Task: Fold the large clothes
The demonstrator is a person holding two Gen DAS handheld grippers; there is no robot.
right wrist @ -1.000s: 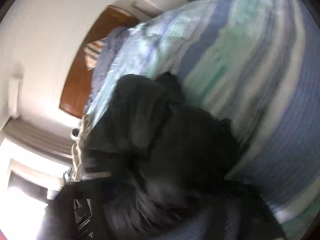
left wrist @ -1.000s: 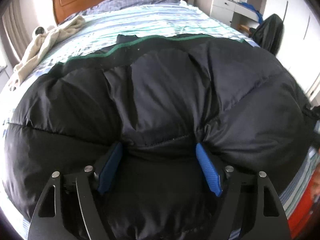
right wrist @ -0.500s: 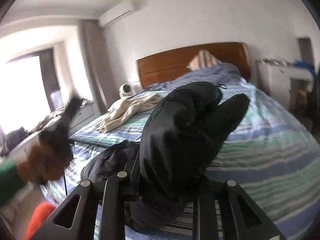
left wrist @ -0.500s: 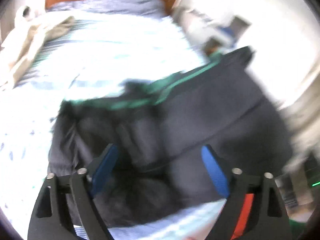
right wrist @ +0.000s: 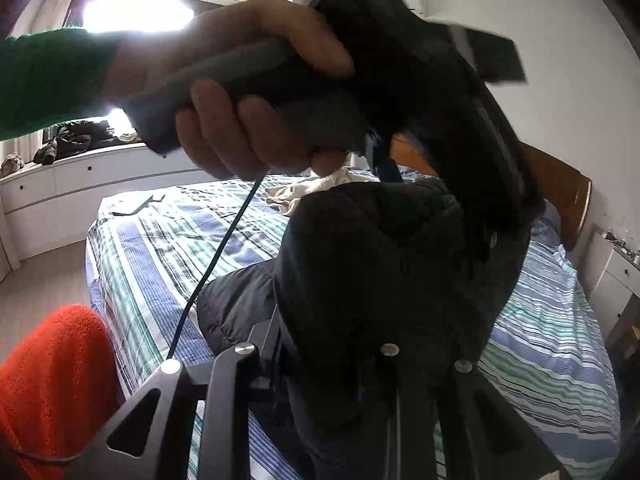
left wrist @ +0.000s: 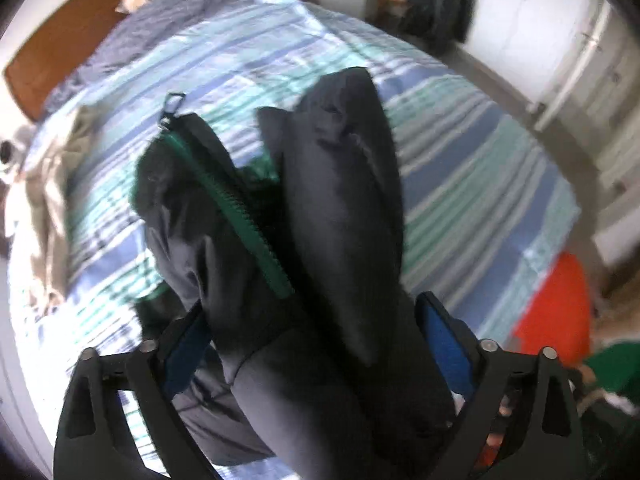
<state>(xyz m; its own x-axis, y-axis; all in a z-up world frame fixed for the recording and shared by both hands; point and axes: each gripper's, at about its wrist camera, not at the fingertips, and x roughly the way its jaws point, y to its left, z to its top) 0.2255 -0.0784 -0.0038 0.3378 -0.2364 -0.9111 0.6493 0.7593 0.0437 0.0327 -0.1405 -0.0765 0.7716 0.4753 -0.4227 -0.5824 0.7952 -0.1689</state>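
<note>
Both tongs hold a black puffy jacket up above the striped bed.

Left gripper has its blue pads pressed against a thick bunch of the jacket, whose green zipper runs forward between them; right gripper is buried in padded fabric, clamped on it. Ahead of the right tongs, a hand grips the other handle. A beige garment lies on the bed beyond and left of the left tongs.

Both wrist views close above striped bed, sharing jacket.
</note>
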